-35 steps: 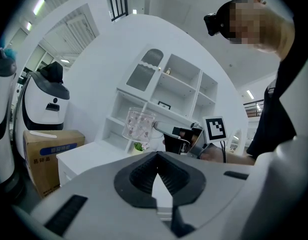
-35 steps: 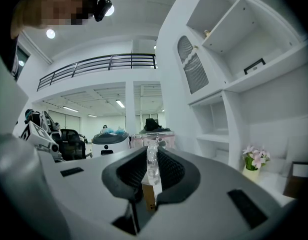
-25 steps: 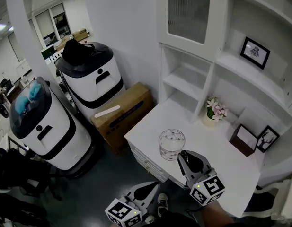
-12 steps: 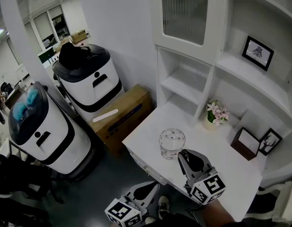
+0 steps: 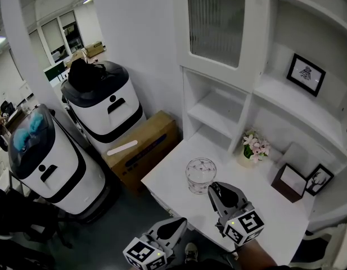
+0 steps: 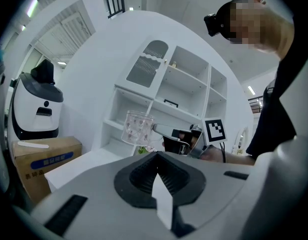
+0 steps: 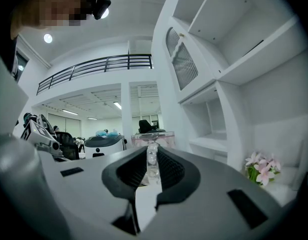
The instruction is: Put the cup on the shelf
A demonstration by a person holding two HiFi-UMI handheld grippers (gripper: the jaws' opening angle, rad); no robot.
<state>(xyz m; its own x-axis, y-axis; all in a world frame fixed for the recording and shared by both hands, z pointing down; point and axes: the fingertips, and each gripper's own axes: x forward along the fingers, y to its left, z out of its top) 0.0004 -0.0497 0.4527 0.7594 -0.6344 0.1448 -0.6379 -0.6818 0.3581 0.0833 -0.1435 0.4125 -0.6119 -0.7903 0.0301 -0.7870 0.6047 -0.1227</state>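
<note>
Right claw (image 5: 213, 189) grips the cup (image 5: 201, 175) by its handle, clear only in the right gripper view. Left gripper view shows the cup raised off the white counter (image 5: 263, 207), near the shelf (image 5: 221, 114). Left claw (image 5: 176, 225) closed, empty. Cardboard box (image 5: 142, 145) on the floor, left.

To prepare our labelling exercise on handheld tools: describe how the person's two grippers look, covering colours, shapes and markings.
The left gripper and right gripper match. Each has a smooth light-grey body that tapers like a wedge toward the jaws. Dark ribbed pads line the jaws, and at the rear sits a white cube printed with black square markers.
</note>
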